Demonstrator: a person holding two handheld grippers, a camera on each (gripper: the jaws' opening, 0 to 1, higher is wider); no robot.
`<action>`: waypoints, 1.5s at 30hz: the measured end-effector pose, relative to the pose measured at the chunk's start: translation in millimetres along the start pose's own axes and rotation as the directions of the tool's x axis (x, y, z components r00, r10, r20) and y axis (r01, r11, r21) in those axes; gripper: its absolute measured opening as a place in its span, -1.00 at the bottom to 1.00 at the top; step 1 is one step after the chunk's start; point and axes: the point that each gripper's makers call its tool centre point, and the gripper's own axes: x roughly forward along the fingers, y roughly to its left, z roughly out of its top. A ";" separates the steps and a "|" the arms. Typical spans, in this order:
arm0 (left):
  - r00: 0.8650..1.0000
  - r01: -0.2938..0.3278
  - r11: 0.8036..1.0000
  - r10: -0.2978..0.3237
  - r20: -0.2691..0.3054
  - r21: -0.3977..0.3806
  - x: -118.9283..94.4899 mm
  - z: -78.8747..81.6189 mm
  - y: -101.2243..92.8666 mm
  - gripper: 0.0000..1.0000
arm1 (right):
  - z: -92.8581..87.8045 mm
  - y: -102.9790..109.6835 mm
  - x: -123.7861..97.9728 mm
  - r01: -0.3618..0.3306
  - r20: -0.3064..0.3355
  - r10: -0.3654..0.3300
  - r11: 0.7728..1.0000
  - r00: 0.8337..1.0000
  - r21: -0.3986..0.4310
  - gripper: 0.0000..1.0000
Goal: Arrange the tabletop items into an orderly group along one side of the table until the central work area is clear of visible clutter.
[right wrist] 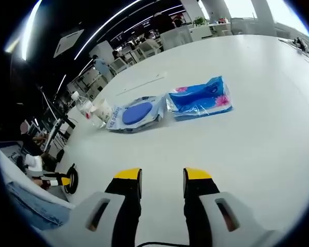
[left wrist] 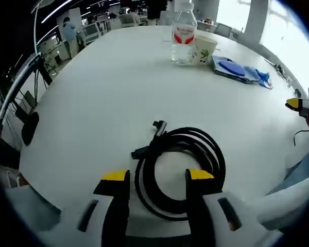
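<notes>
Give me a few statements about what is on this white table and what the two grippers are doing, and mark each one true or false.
1. The coiled black cable lies flat on the table, just ahead of the left gripper. True.
2. The left gripper is clamped shut on the cable. False: its jaws stand open, with the coil lying between and ahead of them.
3. The water bottle stands upright next to a paper cup. True.
4. The right gripper holds the blue packet. False: its jaws are open and empty, and the packet lies on the table farther off.
5. The bottle lies on its side. False: it stands upright.
</notes>
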 end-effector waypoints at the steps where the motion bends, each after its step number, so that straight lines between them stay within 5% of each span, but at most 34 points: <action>1: 1.000 -0.004 1.000 0.004 -0.002 -0.013 0.3 -0.7 0.8 -0.31 | -0.3 -0.1 -0.1 -0.001 0.001 0.001 1.000 1.000 0.007 -0.40; 8: 0.998 -0.054 0.998 0.054 0.012 -0.010 3.1 4.1 16.9 -0.79 | -2.9 -2.1 -1.1 0.011 0.002 -0.011 1.000 1.000 0.016 -0.44; 13: 0.999 -0.035 0.997 0.036 0.011 -0.070 3.7 4.9 16.5 -0.88 | -2.5 -3.6 -3.7 0.016 0.009 -0.016 1.000 1.000 0.022 -0.45; 19: 0.996 0.037 0.985 -0.024 0.081 -0.169 -2.6 20.4 7.3 -0.91 | -2.2 -7.7 -6.7 0.023 0.019 -0.023 0.999 1.000 0.034 -0.45; 28: 0.985 0.086 0.996 -0.079 0.150 -0.039 -21.6 57.4 -27.3 -0.93 | 2.6 4.1 -4.3 0.002 0.011 -0.002 0.999 1.000 -0.050 -0.45; 34: 0.957 0.160 0.986 -0.167 0.237 0.052 -38.6 92.8 -58.4 -0.93 | 10.3 20.7 -2.3 -0.063 0.037 0.065 0.997 0.997 -0.038 -0.36; 45: 0.908 0.248 0.952 -0.292 0.300 0.177 -59.3 134.4 -109.4 -0.93 | 20.0 59.4 0.7 -0.213 0.054 0.214 0.977 0.975 -0.016 -0.10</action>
